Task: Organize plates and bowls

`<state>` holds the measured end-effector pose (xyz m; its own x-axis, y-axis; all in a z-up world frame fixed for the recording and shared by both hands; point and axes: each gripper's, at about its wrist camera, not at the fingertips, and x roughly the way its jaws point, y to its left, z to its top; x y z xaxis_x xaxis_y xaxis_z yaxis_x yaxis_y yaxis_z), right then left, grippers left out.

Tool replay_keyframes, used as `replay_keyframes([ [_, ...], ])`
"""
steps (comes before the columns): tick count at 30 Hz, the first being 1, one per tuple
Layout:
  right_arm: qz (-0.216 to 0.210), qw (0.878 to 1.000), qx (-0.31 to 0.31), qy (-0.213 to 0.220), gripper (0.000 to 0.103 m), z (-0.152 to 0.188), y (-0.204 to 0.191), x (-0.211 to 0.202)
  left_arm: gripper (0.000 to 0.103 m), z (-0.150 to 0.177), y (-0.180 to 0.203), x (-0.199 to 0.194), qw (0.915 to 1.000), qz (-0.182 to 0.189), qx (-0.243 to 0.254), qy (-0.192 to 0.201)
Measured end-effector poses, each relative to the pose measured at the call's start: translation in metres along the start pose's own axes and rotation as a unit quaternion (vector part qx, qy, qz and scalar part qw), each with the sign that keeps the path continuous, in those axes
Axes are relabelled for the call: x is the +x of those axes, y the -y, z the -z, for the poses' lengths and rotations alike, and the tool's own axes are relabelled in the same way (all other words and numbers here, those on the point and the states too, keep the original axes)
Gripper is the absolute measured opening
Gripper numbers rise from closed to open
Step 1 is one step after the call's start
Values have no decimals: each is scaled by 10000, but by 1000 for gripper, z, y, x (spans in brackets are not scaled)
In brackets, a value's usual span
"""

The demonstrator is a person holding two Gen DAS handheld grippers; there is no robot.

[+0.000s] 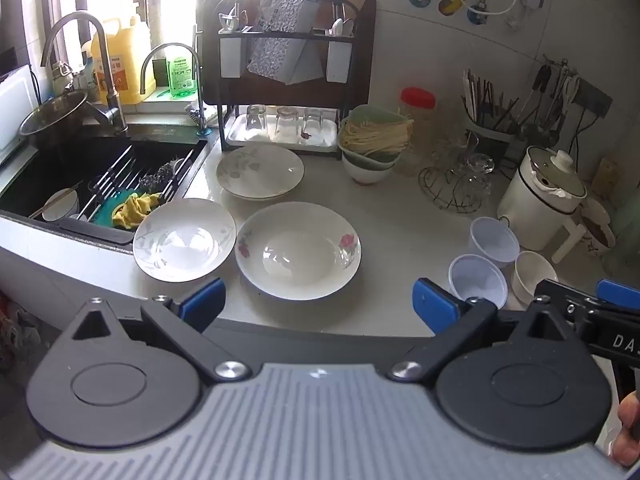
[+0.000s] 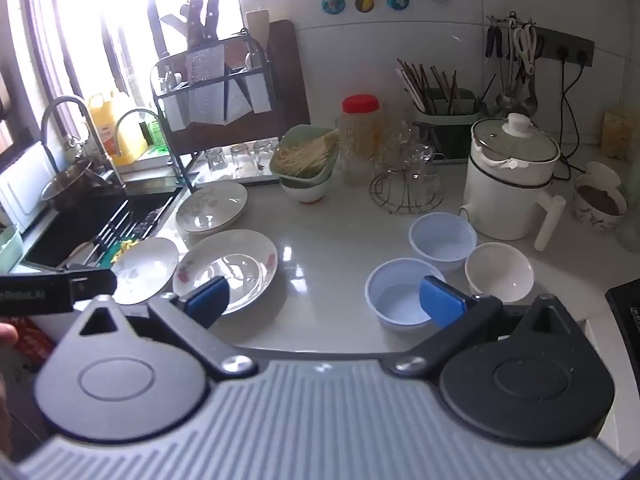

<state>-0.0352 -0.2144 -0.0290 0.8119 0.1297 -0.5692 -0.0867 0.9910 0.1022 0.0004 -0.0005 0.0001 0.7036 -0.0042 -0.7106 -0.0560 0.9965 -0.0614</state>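
Three white plates lie on the counter: a pink-flowered plate (image 1: pixel 298 250) (image 2: pixel 226 268) at the front, a grey-patterned plate (image 1: pixel 184 239) (image 2: pixel 146 269) to its left by the sink, and a leaf-patterned plate (image 1: pixel 260 172) (image 2: pixel 212 207) behind. To the right stand two pale blue bowls (image 1: pixel 478 280) (image 2: pixel 402 294), (image 1: pixel 494 240) (image 2: pixel 442 238) and a cream bowl (image 1: pixel 532 274) (image 2: pixel 499 272). My left gripper (image 1: pixel 318 310) hangs open over the counter's front edge, before the flowered plate. My right gripper (image 2: pixel 326 302) is open too, nearer the blue bowls. Both hold nothing.
A black sink (image 1: pixel 100 172) with a rack and cloth lies at left. A dish rack (image 1: pixel 280 80) with glasses stands behind. Stacked bowls with noodles (image 1: pixel 374 136), a red-lidded jar (image 1: pixel 418 120), a wire glass stand (image 1: pixel 456 184) and a white electric pot (image 1: pixel 540 196) crowd the back right.
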Motion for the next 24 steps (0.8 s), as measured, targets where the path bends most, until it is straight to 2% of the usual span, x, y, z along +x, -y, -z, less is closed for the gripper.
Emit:
replay_keyframes([
  [5, -104, 9999, -18, -58, 103, 5, -2, 4, 101, 1, 0, 1, 9999, 37, -144, 19],
  [6, -102, 9999, -5, 13, 103, 7, 2, -2, 101, -6, -4, 5, 9996, 79, -238, -114],
  [10, -114, 9998, 37, -134, 103, -2, 7, -2, 101, -2, -6, -1, 9998, -11, -190, -20],
  [16, -69, 10000, -32, -55, 103, 5, 3, -1, 101, 3, -3, 0, 9997, 27, -236, 14],
  [22, -25, 10000, 59, -23, 103, 6, 5, -4, 101, 2, 7, -4, 9997, -139, 19, 201],
  [24, -47, 10000, 81, -4, 103, 7, 5, -5, 101, 3, 8, -3, 9999, -15, 46, 163],
])
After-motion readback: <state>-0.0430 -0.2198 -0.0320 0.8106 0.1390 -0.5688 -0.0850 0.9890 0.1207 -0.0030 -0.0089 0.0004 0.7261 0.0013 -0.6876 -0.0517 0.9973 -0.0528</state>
